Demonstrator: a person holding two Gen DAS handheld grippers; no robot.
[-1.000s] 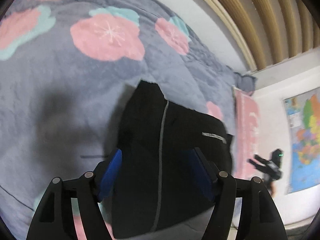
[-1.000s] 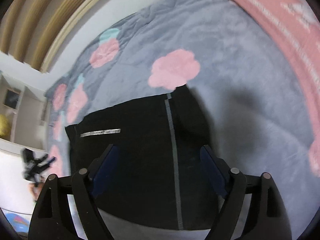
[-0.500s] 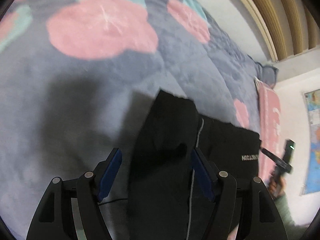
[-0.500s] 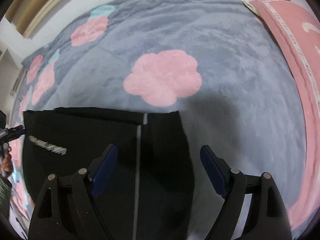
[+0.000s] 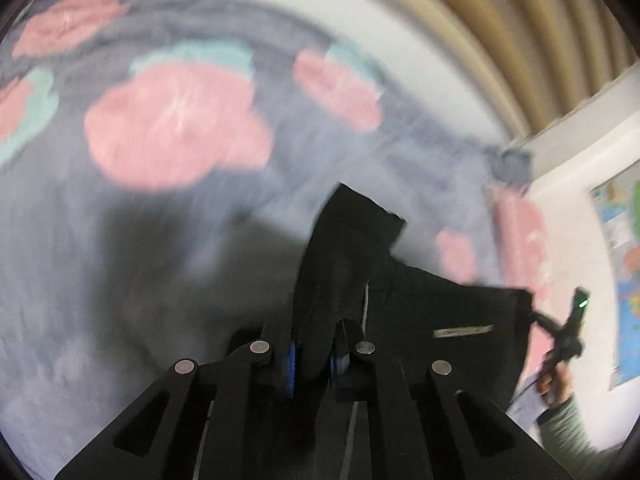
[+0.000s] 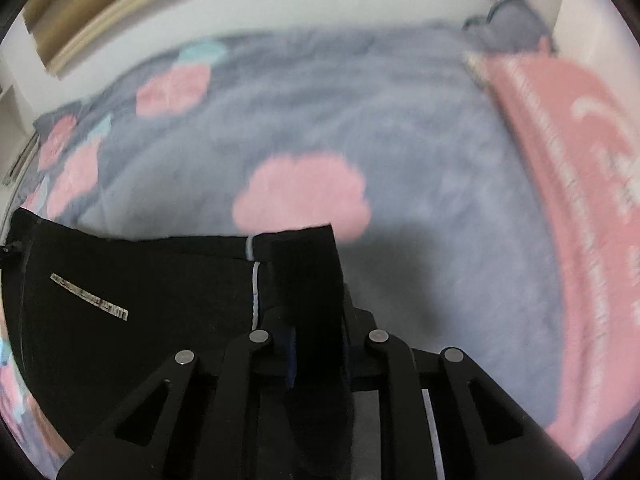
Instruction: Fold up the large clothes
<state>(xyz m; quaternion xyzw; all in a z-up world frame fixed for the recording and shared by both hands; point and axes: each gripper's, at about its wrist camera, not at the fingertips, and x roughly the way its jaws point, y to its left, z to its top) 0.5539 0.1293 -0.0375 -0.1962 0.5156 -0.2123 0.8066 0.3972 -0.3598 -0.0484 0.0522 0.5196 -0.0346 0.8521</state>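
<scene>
Both grippers have gone from standing wide apart over the cloth half a second ago to being clamped on it, and the views have tilted up so that more of the wall and curtain is showing.

Filling most of both views is the grey blanket (image 5: 120, 272) with pink flowers, which is covering the bed; its image is smearing with motion. Along the right side of the right wrist view a pink towel (image 6: 568, 184) is lying on the blanket, running toward the far corner. Beyond the bed a beige curtain (image 5: 500, 28) is hanging against a white wall, and a coloured map (image 5: 624, 264) is showing on the wall at the right edge of the left wrist view.

Across the near part of the blanket the black garment (image 6: 132, 312) is lying, with a pale stripe and a small silver label on its face. Two of its edges are rising off the blanket into the grippers, while the cloth between them is spreading out flat or nearly so.

At the left, the left gripper (image 5: 314, 364) is pinching a raised fold of the black garment (image 5: 344, 264) between its blue pads. Likewise the right gripper (image 6: 318, 356) is gripping another upright flap of the same cloth, its jaws drawn narrow around it. Seen small at the right edge of the left wrist view, the right gripper (image 5: 566, 336) is being held in a hand (image 5: 554, 382) with a green sleeve.
</scene>
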